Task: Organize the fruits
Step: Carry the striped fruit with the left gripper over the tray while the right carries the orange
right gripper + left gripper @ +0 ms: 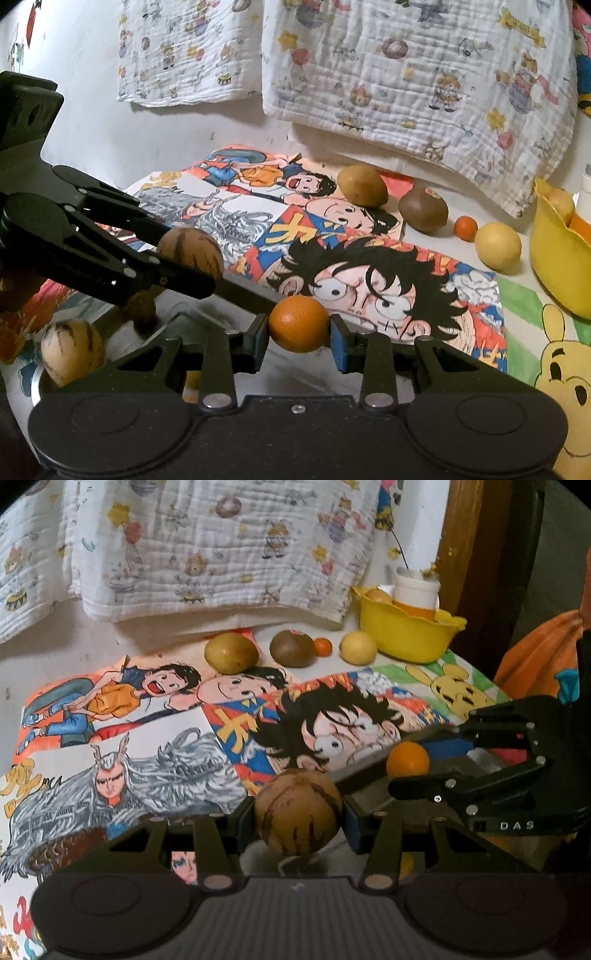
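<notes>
The left gripper [300, 818] holds a striped ball fruit [298, 811] tight between its two blue pads, right in the middle, with one pad on each side. The right gripper [299, 334] holds a small orange [298, 323] the same way, squeezed between its pads. Both fruits hang above a metal tray [177, 317] where another striped fruit [72, 350] lies, and far back a potato [362, 185], kiwi [423, 209], lemon [497, 244] and yellow bowl [554, 266] sit by the wall
</notes>
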